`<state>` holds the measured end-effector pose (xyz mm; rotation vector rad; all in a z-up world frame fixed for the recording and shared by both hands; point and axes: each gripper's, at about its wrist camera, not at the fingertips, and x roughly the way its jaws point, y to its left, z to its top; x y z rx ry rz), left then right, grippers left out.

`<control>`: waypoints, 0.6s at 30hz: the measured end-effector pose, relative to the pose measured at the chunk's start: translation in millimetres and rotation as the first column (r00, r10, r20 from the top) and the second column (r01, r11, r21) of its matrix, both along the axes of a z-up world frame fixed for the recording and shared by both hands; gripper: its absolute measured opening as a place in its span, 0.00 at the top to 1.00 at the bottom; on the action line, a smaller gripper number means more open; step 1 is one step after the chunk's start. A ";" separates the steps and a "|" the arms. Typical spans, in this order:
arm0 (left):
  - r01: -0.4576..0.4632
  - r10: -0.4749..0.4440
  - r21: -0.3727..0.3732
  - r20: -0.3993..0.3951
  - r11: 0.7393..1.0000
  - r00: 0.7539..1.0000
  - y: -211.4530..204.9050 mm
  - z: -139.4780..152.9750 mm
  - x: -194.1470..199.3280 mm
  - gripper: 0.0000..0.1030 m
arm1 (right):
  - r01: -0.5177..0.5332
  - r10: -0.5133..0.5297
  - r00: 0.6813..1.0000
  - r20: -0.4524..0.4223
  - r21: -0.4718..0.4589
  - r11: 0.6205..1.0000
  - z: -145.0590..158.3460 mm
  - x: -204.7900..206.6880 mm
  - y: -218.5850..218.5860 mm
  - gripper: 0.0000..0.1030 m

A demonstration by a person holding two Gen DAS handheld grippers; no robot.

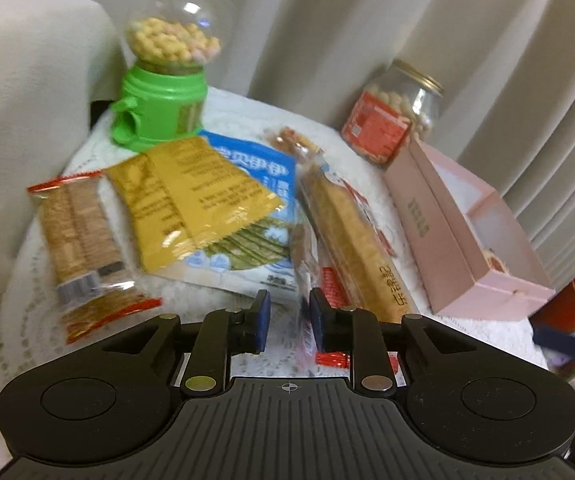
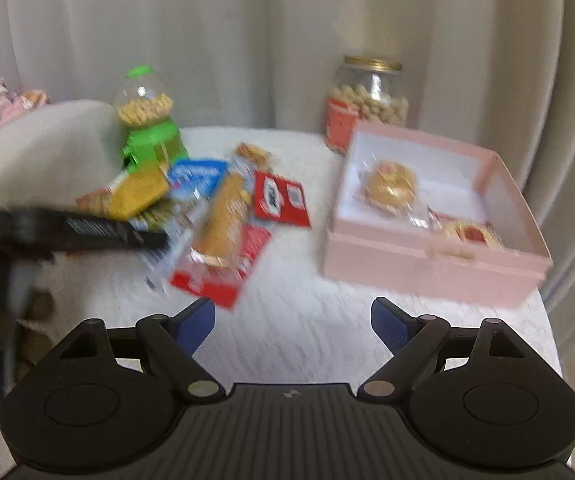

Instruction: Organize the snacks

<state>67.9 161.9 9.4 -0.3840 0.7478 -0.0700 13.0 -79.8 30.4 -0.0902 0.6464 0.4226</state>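
A heap of snack packets lies on the white-covered table [image 1: 247, 116]: a long bread stick packet [image 1: 347, 236], a yellow packet [image 1: 191, 196] on a blue-white packet [image 1: 263, 168], and a clear cracker packet [image 1: 77, 224]. My left gripper [image 1: 289, 322] hovers at the near end of the bread stick packet, jaws narrowed with a gap; clear wrapper edge sits between them. The pink box [image 2: 435, 258] stands open at right with two wrapped pastries [image 2: 393, 186] inside. My right gripper [image 2: 292, 322] is wide open and empty above bare cloth. The left gripper shows in the right wrist view [image 2: 87, 232] at the heap.
A green candy dispenser [image 1: 163, 76] stands at the back left. A glass jar of round snacks [image 1: 397, 114] stands at the back, beside the pink box [image 1: 463, 236]. A red packet [image 2: 281, 200] lies in the heap. Curtains hang behind; a cushion [image 1: 19, 92] is at left.
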 end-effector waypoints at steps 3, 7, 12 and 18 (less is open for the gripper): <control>0.022 -0.022 0.009 -0.004 1.000 1.000 -3.9 -4.0 5.1 0.74 | -0.036 0.037 0.999 -0.018 0.062 0.997 10.9 17.2 10.6 0.30; 0.046 -0.046 -0.003 0.014 0.999 0.999 -1.8 -4.5 -1.7 0.81 | -0.060 0.074 0.990 -0.116 0.122 0.991 11.0 53.0 36.5 0.40; 0.083 -0.083 -0.062 -0.001 0.995 0.997 9.3 -10.0 -17.9 0.84 | -0.071 0.086 0.975 -0.203 0.081 0.994 -8.8 89.5 75.4 0.58; 0.096 -0.095 -0.012 0.021 0.995 0.995 3.7 3.7 -24.2 0.84 | -0.094 0.105 0.962 -0.251 0.053 0.994 -19.3 86.9 80.2 0.70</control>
